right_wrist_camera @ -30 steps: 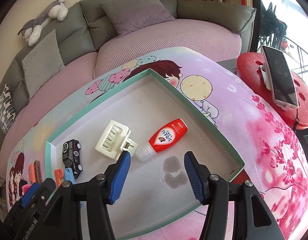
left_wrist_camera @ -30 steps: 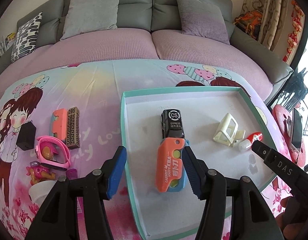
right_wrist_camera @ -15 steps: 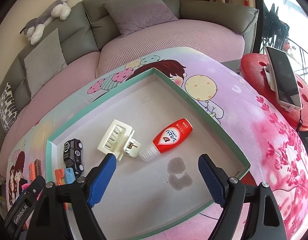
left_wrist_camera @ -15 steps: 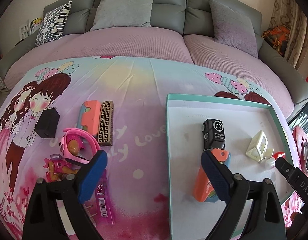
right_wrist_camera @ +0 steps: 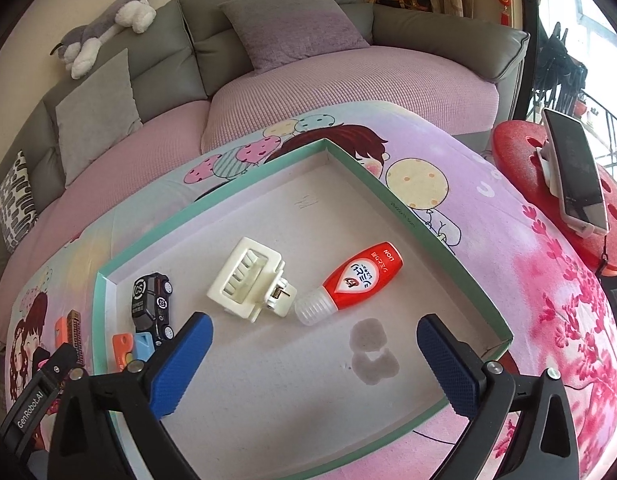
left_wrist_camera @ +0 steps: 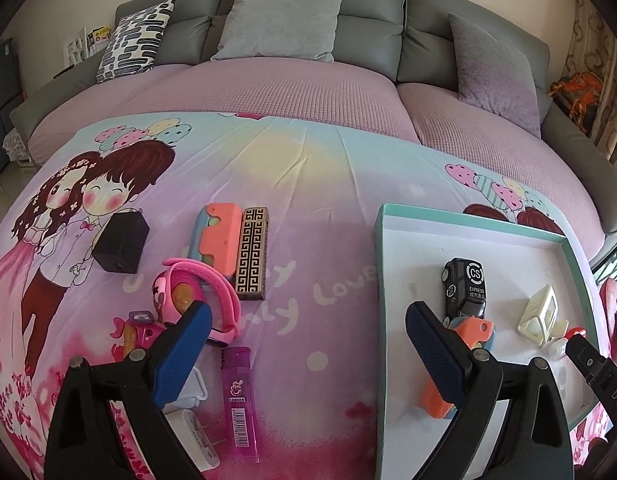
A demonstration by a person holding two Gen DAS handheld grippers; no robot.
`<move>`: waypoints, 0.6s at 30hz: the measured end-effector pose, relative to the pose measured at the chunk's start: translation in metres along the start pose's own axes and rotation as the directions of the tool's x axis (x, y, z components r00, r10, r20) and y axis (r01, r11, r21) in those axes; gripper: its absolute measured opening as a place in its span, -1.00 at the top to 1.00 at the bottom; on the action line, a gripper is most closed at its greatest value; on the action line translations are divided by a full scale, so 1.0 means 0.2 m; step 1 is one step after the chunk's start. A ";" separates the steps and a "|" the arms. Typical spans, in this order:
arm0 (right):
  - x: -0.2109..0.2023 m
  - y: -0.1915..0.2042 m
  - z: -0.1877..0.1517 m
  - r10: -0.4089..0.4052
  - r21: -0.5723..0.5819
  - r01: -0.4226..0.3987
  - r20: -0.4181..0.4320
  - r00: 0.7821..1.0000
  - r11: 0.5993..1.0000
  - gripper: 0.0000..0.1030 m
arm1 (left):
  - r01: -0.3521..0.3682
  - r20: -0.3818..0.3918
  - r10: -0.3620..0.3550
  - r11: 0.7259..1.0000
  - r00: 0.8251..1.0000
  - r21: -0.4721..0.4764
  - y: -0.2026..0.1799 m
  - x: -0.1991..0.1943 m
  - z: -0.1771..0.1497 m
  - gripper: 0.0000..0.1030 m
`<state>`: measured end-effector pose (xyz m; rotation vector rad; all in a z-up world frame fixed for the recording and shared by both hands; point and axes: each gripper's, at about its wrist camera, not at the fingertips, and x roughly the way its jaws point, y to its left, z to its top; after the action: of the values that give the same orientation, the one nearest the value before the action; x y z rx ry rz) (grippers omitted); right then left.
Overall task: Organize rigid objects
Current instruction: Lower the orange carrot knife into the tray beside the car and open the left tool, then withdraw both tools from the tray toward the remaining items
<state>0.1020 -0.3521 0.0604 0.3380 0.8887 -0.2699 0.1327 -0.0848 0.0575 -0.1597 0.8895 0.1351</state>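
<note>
Toy car [left_wrist_camera: 464, 290] reads "CS EXPRESS"; red bottle [right_wrist_camera: 362, 276] "LION"; gripper [right_wrist_camera: 30, 404] "GenRobot.AI".

Red bottle [right_wrist_camera: 362, 280] beside cream clip [right_wrist_camera: 248, 280]

bright window daylight, sharp focus, fisheye-bent edges

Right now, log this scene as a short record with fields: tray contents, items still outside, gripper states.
tray: teal-rimmed white cardboard tray
in tray: black toy car; cream plastic hair claw; red squeeze bottle; orange plastic utility knife
outside: purple lighter; pink toy watch; black cube charger
left hand-held gripper: open, empty
right hand-held gripper: opening, empty
</note>
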 end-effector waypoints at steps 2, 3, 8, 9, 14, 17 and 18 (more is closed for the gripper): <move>-0.01 0.01 0.00 0.002 0.000 -0.002 0.010 1.000 1.000 -1.00 | 0.002 0.001 -0.002 1.000 1.000 -0.002 0.01 0.00 0.00 -0.90; -0.01 0.02 0.00 0.004 0.002 -0.004 0.018 1.000 1.000 -1.00 | 0.009 0.001 -0.009 1.000 1.000 -0.002 0.01 0.00 0.00 -0.90; -0.05 0.10 0.00 0.053 -0.018 -0.052 0.043 0.998 0.998 -1.00 | 0.025 0.014 -0.025 1.000 1.000 -0.001 0.04 -0.04 0.02 -0.90; -0.05 0.12 0.00 0.064 -0.028 -0.063 0.041 0.997 0.998 -1.00 | 0.028 0.014 -0.028 1.000 1.000 -0.006 0.06 -0.04 0.03 -0.90; -0.05 0.25 -0.02 0.104 -0.090 -0.100 0.038 0.994 0.991 -1.00 | 0.008 0.012 -0.008 0.999 1.000 -0.042 0.16 -0.07 0.06 -0.90; -0.07 0.32 -0.03 0.142 -0.106 -0.137 0.040 0.989 0.985 -1.00 | -0.025 0.016 0.027 0.997 1.000 -0.068 0.26 -0.09 0.08 -0.90; -0.07 0.34 -0.04 0.162 -0.106 -0.157 0.040 0.986 0.982 -1.00 | -0.034 0.020 0.036 0.996 0.999 -0.078 0.29 -0.09 0.09 -0.90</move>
<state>0.1127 -0.2852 0.0795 0.3048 0.8199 -0.0832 0.1243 -0.0246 0.0787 -0.2153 0.8668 0.2039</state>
